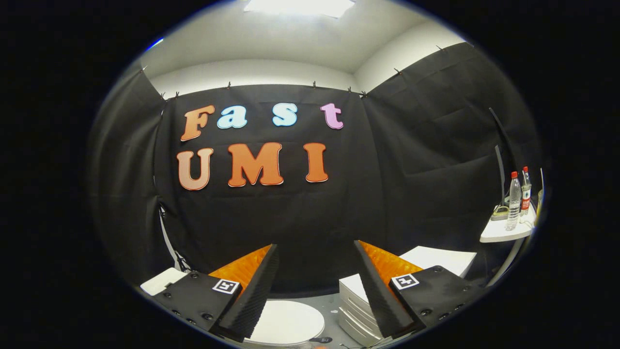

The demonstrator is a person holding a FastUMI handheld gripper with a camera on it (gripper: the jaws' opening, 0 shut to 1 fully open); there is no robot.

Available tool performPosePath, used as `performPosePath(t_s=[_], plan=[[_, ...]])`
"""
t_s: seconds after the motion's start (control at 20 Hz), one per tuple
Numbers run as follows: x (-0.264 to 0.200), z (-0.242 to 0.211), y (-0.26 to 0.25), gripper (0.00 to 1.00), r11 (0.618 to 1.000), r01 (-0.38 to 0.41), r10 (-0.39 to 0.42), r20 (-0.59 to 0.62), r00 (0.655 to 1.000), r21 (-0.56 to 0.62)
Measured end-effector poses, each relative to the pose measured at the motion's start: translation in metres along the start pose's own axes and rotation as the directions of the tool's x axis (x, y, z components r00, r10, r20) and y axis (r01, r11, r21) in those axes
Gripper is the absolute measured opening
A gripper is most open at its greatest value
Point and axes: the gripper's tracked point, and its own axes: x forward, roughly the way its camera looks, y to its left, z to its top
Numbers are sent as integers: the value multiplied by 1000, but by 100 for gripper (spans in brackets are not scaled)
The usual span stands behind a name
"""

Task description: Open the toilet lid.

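At about eight o'clock from the gripper (316,252), just outside the left finger's mount, a small white block (162,280) sits low against the black cloth wall (397,160), with thin metal legs of a stand (169,242) rising behind it.

The left finger (252,291) carries a square black-and-white marker tag (226,286) on its mount; the pattern is a code, not readable writing. The right finger (380,291) carries a matching tag (405,280). The two fingers stand well apart, the claw released, with nothing between them. They point level and forward at the wall, tilted neither way, held high above the floor.

The toilet lid (288,322) lies at six o'clock, low and below the gap between the fingers, partly hidden by the left finger's tip. It is a round white disc lying flat and closed, and neither finger touches it.

Just right of the lid, at about five o'clock, a white ribbed tank (353,310) stands behind the right finger. A flat white slab (445,259) shows beyond that finger's mount.

At three o'clock a small white shelf (503,232) holds two clear bottles with red caps (513,201), upright and side by side; the farther one (526,191) bears a red and green label too small to read. A grey object (499,213) lies beside them. Dark curved rods (501,140) rise behind the shelf.

Overhead, at twelve o'clock, a bright ceiling light (300,7) glows.
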Motion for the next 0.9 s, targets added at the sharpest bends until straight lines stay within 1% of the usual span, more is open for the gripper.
performPosePath(t_s=[0.3, 0.5, 0.6, 0.7, 0.9], plan=[[13, -54, -15, 98, 995, 8, -3, -52, 999, 100], [15, -104, -25, 98, 985, 13, 2, -91, 996, 170], [16, -138, -32, 98, 976, 29, -1, -126, 992, 218], [14, -179, -39, 98, 965, 58, -9, -188, 982, 256], [2, -268, -50, 98, 969, 106, -32, -314, 949, 221]])
